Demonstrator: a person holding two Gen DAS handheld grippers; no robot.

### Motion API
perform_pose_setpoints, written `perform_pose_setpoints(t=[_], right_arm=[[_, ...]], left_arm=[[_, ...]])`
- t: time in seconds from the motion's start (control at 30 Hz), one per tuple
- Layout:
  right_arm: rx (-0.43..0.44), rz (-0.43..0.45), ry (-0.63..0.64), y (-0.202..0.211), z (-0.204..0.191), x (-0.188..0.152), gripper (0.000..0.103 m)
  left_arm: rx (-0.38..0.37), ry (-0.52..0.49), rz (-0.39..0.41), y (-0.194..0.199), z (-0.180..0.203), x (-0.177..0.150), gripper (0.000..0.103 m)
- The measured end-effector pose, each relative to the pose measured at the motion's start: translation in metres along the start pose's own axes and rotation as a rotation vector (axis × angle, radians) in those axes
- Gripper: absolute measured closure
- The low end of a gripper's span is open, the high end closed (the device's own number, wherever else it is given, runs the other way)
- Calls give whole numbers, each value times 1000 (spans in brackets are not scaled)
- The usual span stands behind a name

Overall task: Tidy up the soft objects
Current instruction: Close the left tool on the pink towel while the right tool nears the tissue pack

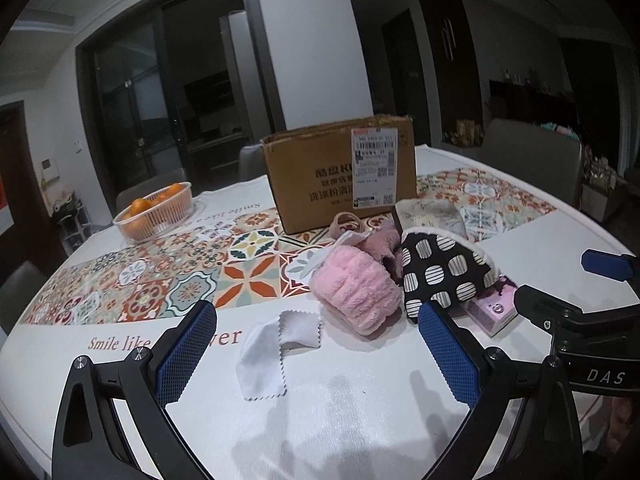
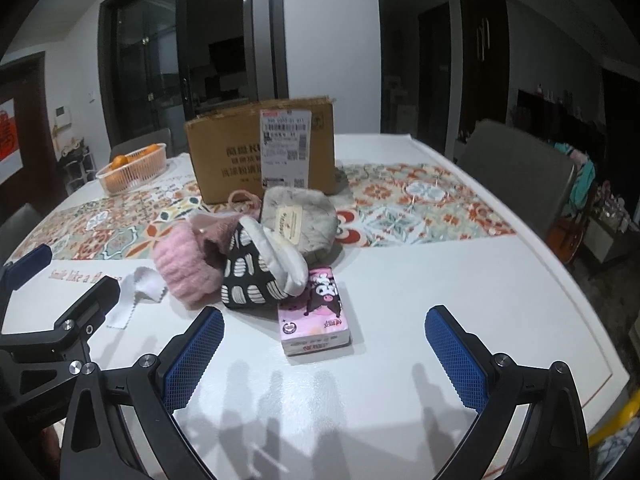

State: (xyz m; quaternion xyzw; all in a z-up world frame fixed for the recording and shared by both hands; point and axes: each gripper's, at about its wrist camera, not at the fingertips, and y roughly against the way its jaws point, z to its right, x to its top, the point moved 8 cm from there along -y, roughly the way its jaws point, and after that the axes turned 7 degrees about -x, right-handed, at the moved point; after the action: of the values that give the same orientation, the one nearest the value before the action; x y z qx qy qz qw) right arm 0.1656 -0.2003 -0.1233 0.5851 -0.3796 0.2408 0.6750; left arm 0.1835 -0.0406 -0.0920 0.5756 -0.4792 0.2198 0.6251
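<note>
A heap of soft things lies mid-table: a fluffy pink slipper (image 1: 356, 290) (image 2: 182, 268), a black slipper with white dots (image 1: 440, 268) (image 2: 250, 276), a grey slipper (image 1: 434, 216) (image 2: 304, 220) and a darker pink plush piece (image 1: 380, 246). A white zigzag-edged cloth (image 1: 276, 350) (image 2: 134, 294) lies flat in front of them. A pink tissue pack (image 2: 316, 320) (image 1: 494, 310) rests by the dotted slipper. My left gripper (image 1: 316, 358) is open above the cloth, holding nothing. My right gripper (image 2: 324, 360) is open just short of the tissue pack.
An open cardboard box (image 1: 344, 172) (image 2: 264, 152) stands behind the heap on the patterned table runner (image 1: 160, 276). A basket of oranges (image 1: 154, 210) (image 2: 132, 168) sits far left. Grey chairs (image 2: 516, 164) ring the white table (image 2: 460, 280).
</note>
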Motion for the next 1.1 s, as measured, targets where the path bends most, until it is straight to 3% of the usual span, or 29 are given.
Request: perform_pose_setpoints(t=[0.43,0.83,1.0,1.1], right_arm=[[6,-120,-49,-51,-2,-10,3],[30,-169,-49,-67,-8,-19,8],[40,-185,-44,-71,-11,-21,13],[47,-197,-35,-74,-12,-24,18]], left_arm=[[-46,-127,-63,-52,5,6,1],[-84,-203,-117,-83,14,2,4],[-123,-196,-147,-92,20,-3,10],[-148,-184,-161,-94,23,-6,23]])
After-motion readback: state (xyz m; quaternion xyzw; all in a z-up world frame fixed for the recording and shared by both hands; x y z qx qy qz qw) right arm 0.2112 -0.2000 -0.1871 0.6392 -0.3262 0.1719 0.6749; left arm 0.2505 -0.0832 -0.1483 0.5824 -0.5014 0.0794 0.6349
